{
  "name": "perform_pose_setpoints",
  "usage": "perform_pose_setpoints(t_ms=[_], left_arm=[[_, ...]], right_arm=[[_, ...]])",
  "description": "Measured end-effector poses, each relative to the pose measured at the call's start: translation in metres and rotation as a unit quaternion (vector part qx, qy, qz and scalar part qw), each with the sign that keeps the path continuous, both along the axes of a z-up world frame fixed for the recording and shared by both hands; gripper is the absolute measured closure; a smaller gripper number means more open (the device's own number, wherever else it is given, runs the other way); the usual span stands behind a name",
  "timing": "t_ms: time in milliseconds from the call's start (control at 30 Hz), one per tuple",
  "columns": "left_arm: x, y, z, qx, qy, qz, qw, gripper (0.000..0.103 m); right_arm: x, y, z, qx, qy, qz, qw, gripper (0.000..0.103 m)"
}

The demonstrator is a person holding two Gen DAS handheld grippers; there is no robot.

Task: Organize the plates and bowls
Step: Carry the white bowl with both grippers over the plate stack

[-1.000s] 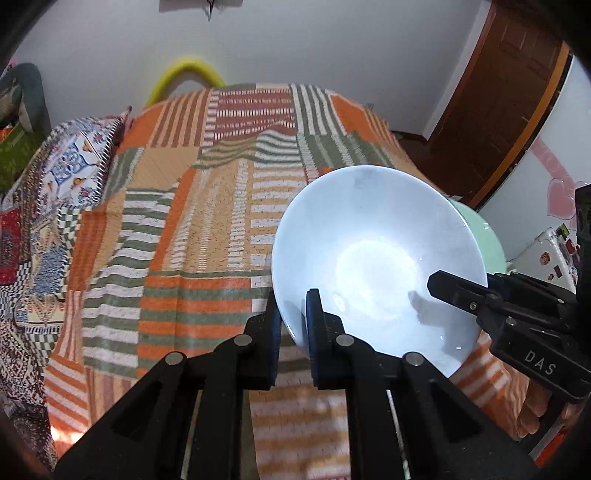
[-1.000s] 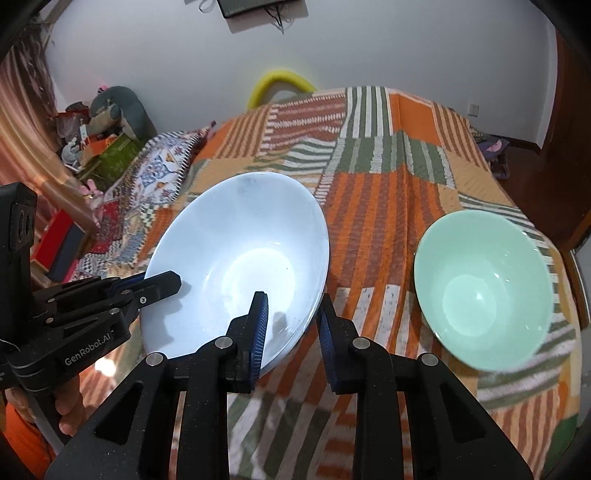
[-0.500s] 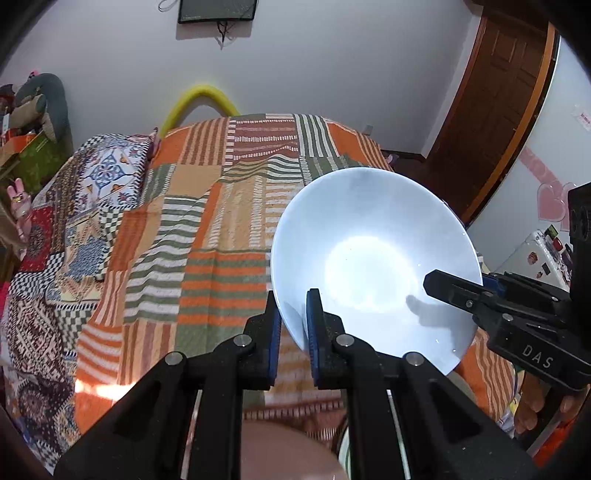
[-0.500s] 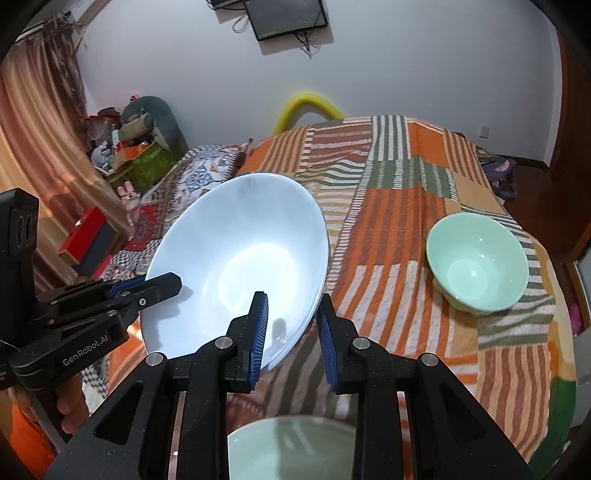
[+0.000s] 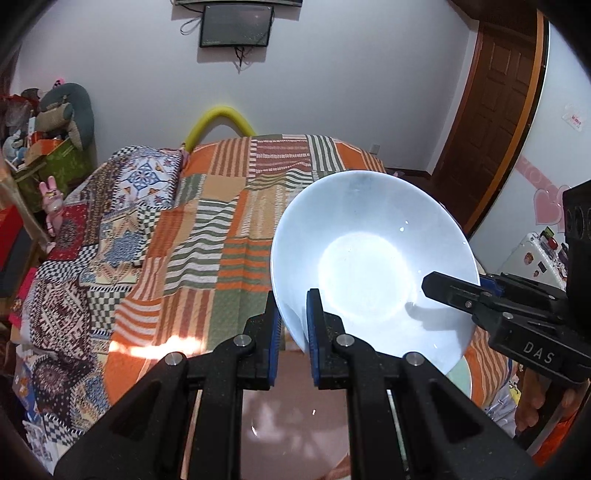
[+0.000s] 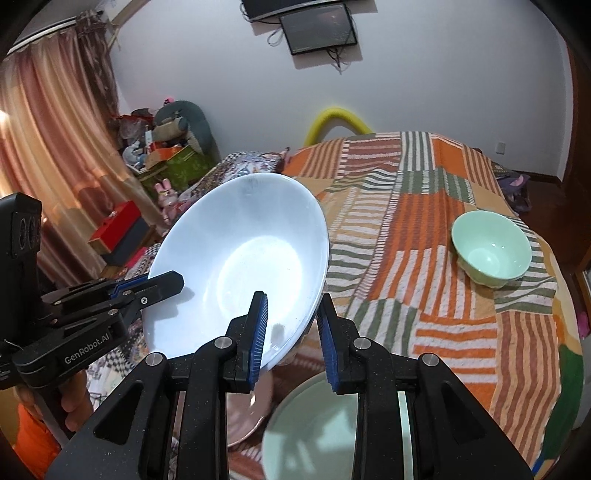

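Observation:
A large pale blue bowl (image 5: 373, 258) is held tilted in the air above the bed; it also shows in the right wrist view (image 6: 243, 266). My left gripper (image 5: 293, 325) is shut on its near left rim. My right gripper (image 6: 290, 332) is shut on its near right rim, and shows from the side in the left wrist view (image 5: 461, 295). A small green bowl (image 6: 491, 253) sits on the quilt at the right. A pink plate (image 5: 291, 417) and a green plate (image 6: 325, 428) lie below the grippers.
A striped patchwork quilt (image 5: 221, 229) covers the bed. A patterned pillow (image 5: 144, 177) lies at its left. Boxes and soft toys (image 6: 166, 147) stand left of the bed. A brown door (image 5: 495, 110) is at the right. A screen (image 6: 317, 31) hangs on the wall.
Both grippers have lifted the blue bowl up and back from the quilt. The green bowl now looks smaller and farther away, and the pink and green plates have come into view below.

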State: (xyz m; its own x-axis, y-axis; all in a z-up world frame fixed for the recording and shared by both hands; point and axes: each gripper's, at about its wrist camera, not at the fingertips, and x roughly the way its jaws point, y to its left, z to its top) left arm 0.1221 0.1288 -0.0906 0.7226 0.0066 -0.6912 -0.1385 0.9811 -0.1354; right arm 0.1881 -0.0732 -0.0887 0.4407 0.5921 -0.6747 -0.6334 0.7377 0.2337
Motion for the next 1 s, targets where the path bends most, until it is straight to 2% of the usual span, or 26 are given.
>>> perform_pose_setpoints(t_ms=[333,1000], left_arm=[[-0.037,0.011,-0.017,-0.008,0.009,0.025,0.9996,0.091],[-0.069,0.034,-0.076,-0.038,0.056,0.063,0.9957,0.091]], right_arm=[[-0.031,0.010,-0.017,0.000,0.012,0.025,1.000,0.077],[-0.062,0.033,-0.062,-0.033,0.070,0.053,0.996,0.077]])
